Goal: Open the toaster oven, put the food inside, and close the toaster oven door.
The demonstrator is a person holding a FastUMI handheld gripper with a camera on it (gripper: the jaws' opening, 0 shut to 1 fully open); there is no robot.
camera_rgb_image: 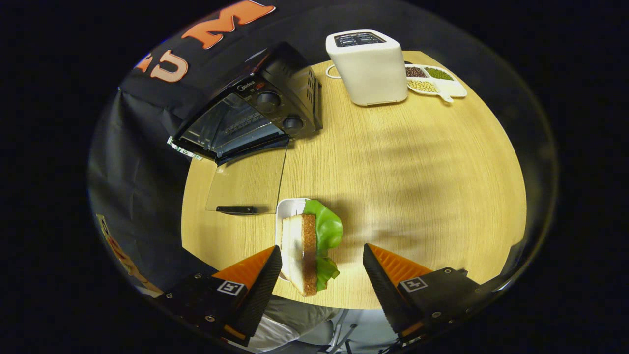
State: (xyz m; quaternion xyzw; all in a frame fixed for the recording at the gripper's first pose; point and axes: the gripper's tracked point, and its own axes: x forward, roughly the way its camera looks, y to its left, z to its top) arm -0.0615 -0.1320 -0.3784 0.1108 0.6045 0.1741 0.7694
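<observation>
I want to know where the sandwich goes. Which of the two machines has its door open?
The black toaster oven, with its glass door folded down flat. The white toaster has no door.

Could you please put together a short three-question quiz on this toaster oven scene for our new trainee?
1. True or false: the toaster oven door is already folded down open onto the table.
2. Multiple choice: where is the sandwich relative to the gripper?
A. Inside the oven
B. Between the open fingers, nearer one of them, on a white plate
C. Beside the white toaster
3. Fill in the blank: next to the white toaster sits a divided tray holding ____.

Key
1. True
2. B
3. Beans or grains in separate compartments
</observation>
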